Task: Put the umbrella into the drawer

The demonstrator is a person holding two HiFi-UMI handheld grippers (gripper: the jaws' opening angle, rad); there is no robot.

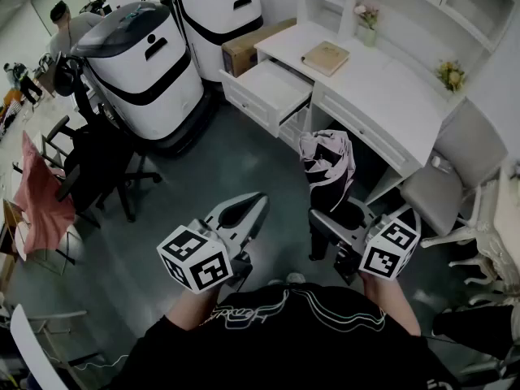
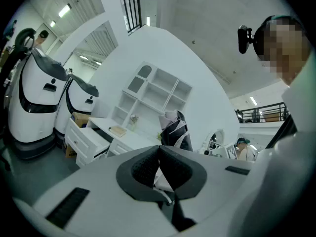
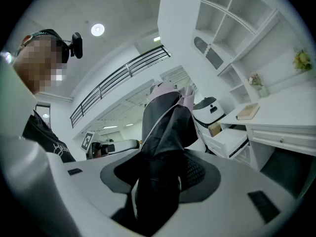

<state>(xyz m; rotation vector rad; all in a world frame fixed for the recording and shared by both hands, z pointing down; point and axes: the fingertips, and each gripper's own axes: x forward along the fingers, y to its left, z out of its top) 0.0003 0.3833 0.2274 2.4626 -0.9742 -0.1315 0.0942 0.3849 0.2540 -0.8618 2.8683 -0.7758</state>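
Observation:
A folded black and pink umbrella (image 1: 328, 162) stands upright in my right gripper (image 1: 329, 222), which is shut on its lower part. In the right gripper view the umbrella (image 3: 165, 127) fills the gap between the jaws of the right gripper (image 3: 163, 181). My left gripper (image 1: 258, 199) hangs level to the left of it, jaws together and holding nothing; in its own view the pads of the left gripper (image 2: 159, 149) meet, with the umbrella (image 2: 175, 130) beyond. The white desk's drawer (image 1: 272, 88) stands pulled open ahead, also seen as the drawer (image 2: 86, 135) and the drawer (image 3: 229, 137).
Two large white machines (image 1: 146, 63) stand left of the desk (image 1: 382, 88), with a cardboard box (image 1: 248, 47) behind the drawer. A book (image 1: 325, 57) and flower vases (image 1: 367, 15) sit on the desk. A grey chair (image 1: 455, 177) is at right, a black office chair (image 1: 106, 161) at left.

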